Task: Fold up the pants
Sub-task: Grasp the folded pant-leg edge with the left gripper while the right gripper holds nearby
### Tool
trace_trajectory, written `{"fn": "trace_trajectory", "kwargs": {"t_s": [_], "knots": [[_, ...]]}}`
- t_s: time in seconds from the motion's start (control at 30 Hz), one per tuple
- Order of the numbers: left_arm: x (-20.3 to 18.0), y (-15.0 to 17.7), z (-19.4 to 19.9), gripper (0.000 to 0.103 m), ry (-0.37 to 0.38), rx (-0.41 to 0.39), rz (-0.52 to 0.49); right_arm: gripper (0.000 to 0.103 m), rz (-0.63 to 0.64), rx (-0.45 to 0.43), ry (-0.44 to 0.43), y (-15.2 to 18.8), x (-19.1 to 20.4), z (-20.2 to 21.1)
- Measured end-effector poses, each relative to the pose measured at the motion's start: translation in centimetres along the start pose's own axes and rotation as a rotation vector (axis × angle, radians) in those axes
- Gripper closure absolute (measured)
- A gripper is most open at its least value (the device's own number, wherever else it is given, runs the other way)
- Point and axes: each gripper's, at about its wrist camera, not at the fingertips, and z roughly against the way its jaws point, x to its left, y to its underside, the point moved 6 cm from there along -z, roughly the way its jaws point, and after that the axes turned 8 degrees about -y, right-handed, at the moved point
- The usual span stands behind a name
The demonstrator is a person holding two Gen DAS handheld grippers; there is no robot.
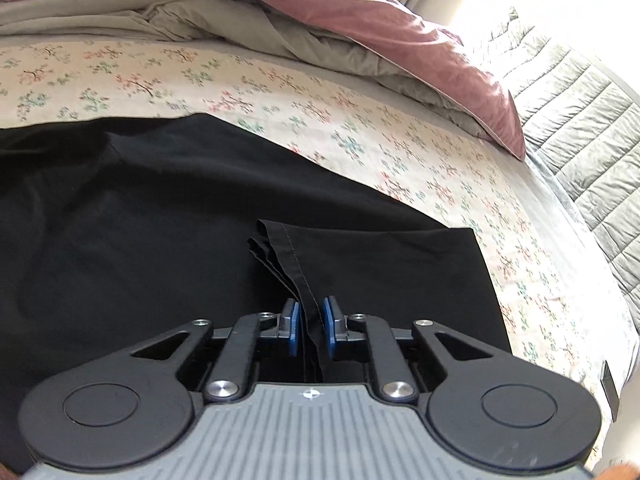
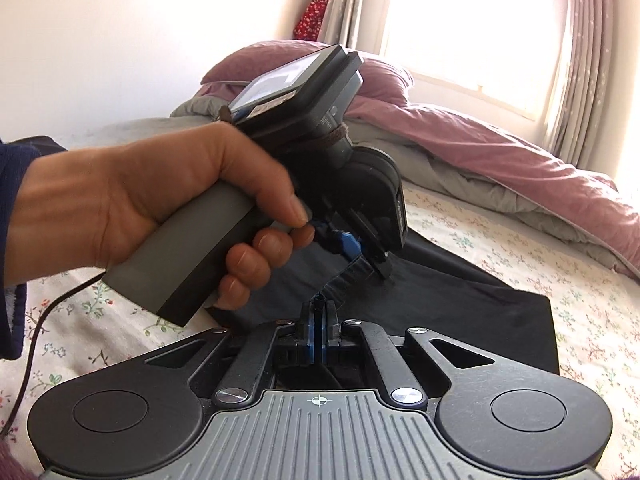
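— Pinching black woven pants point(image 1: 168, 216) on the floral-print bed sheet point(image 1: 360, 128): left claw point(image 1: 311, 326) blue pads bracketing the stitched hem, a sliver of gap showing; right claw point(image 2: 319, 330) pressed together on cloth at 12 o'clock.
— Could slip free on lifting; loose layers sagging, fold skewing.
— Counted: one pants, two claws, one pink-and-grey duvet point(image 1: 360, 24) at 1 o'clock.
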Motion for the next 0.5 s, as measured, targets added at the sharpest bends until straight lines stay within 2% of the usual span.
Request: {"fn": "trace_trajectory", "kwargs": {"t_s": [0.1, 0.27, 0.37, 0.5], "knots": [[0.5, -0.2, 0.1, 0.072, -0.011, -0.008, -0.017, 0.101, 0.036, -0.016, 0.020, -0.3, 0.7, -0.6], [1.5, -0.9, 0.7, 0.082, 0.010, -0.015, -0.058, 0.101, 0.027, -0.030, 0.020, -1.2, 1.4, -1.8], [1.9, -1.8, 1.9, 0.083, 0.022, -0.053, -0.129, 0.101, 0.008, -0.045, 0.015, -1.9, 1.8, -2.4], [3.3, -3.4, 3.8, 0.083, 0.016, -0.105, -0.146, 0.101, -0.017, -0.080, 0.000, -3.0, 3.0, -3.4]]}}
